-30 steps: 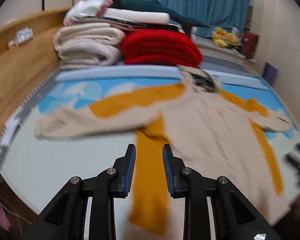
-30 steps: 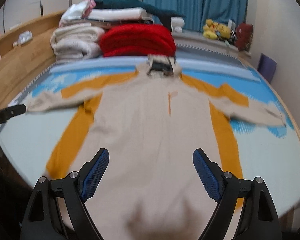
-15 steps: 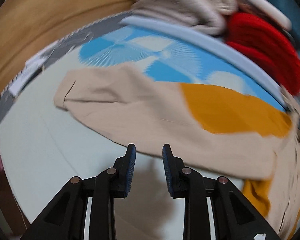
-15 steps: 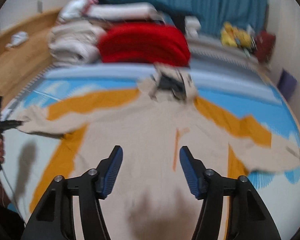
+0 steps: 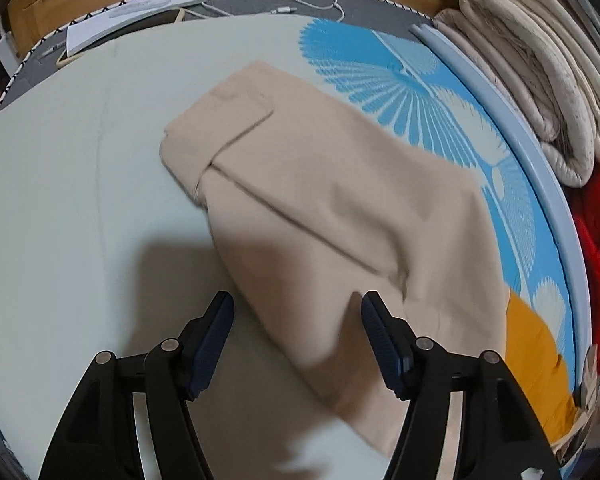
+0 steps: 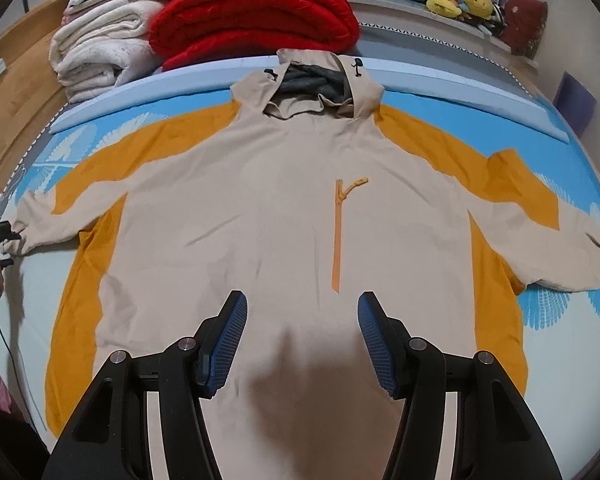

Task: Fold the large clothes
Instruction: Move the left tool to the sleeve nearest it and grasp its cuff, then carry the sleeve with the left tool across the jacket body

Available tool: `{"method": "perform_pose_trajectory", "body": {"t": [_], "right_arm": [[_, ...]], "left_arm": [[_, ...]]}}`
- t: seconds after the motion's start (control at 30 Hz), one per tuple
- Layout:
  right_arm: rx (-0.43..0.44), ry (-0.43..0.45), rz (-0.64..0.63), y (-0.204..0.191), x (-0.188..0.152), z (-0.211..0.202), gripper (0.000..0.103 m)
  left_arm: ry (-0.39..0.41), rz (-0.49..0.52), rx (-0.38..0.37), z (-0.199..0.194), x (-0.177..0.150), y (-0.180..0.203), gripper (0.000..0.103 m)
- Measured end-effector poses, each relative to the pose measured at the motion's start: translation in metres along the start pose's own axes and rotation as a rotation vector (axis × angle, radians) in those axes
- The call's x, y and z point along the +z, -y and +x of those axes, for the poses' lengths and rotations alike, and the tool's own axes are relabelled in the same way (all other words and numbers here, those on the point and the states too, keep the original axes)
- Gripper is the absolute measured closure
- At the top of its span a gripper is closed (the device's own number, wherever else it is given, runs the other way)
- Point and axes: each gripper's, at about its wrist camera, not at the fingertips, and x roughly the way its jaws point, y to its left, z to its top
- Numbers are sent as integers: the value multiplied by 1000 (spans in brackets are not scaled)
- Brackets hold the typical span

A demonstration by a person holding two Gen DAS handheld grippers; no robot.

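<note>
One beige-and-orange jacket (image 6: 284,208) lies spread flat across the bed (image 6: 560,360), filling the middle of the right wrist view, both sleeves out. The right hand-held gripper (image 6: 302,340) hangs over its lower front, jaws spread, nothing between them. The left hand-held gripper (image 5: 297,340) has its jaws opening, the pads astride the beige sleeve (image 5: 320,200) without pressing it. Only the left view shows the white cable (image 5: 284,0) at top; only the right shows the yellow plush toys (image 6: 460,0) upper right.
</note>
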Motion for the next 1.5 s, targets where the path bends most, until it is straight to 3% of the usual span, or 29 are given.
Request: {"method": "perform_pose_trajectory", "body": {"t": [0.07, 0.13, 0.17, 0.2, 0.3, 0.4, 0.43, 0.47, 0.57, 0.63, 0.73, 0.8, 0.97, 1.0, 1.1, 1.17, 1.23, 1.27, 1.33, 1.4, 1.5], "right_arm": [[-1, 0, -3, -1, -1, 1, 44], [-6, -2, -4, -1, -2, 1, 44], [-6, -4, -2, -2, -2, 2, 44], [-5, -5, -1, -2, -2, 2, 44], [-6, 1, -3, -2, -2, 2, 44], [-10, 7, 4, 0, -3, 2, 45], [-11, 11, 11, 1, -3, 1, 50], [-9, 13, 22, 3, -2, 1, 62], [-16, 16, 48, 10, 1, 0, 67], [-24, 27, 60, 13, 4, -2, 67], [-10, 42, 92, 20, 9, -8, 67], [0, 44, 106, 24, 11, -10, 66], [28, 45, 146, 37, 12, -16, 53], [26, 45, 153, 39, 12, -16, 53], [40, 30, 189, 49, 9, -17, 53], [58, 29, 208, 55, 6, -18, 53], [73, 24, 233, 62, 2, -19, 59], [82, 20, 245, 65, 1, -20, 78], [99, 20, 267, 70, 0, -22, 94], [122, 40, 284, 72, 2, -26, 94], [162, 66, 276, 63, 10, -27, 92]], "left_arm": [[6, 1, -4, -1, 0, 1, 56], [23, 9, 15, -1, -1, 0, 74], [31, 8, 19, 0, 2, -3, 91], [35, -2, 11, 1, 5, -5, 97], [86, -10, -9, -14, 10, 0, 103], [181, 87, -28, -44, 10, 39, 103], [206, 123, -58, -57, 7, 55, 103], [229, 166, -92, -72, 2, 74, 103], [275, 309, -202, -113, -26, 129, 103], [297, 451, -311, -148, -66, 177, 103], [260, 618, -467, -181, -129, 230, 103], [201, 750, -572, -198, -190, 270, 103], [18, 954, -721, -206, -308, 329, 103], [-56, 1005, -741, -198, -336, 341, 101], [-265, 1067, -717, -173, -382, 356, 90], [-300, 1056, -671, -167, -385, 360, 88], [-245, 1006, -655, -183, -362, 355, 88], [-215, 984, -643, -190, -354, 349, 85], [-118, 919, -550, -211, -329, 333, 83], [-78, 850, -455, -226, -304, 319, 83], [-42, 780, -450, -233, -283, 291, 83]]}}
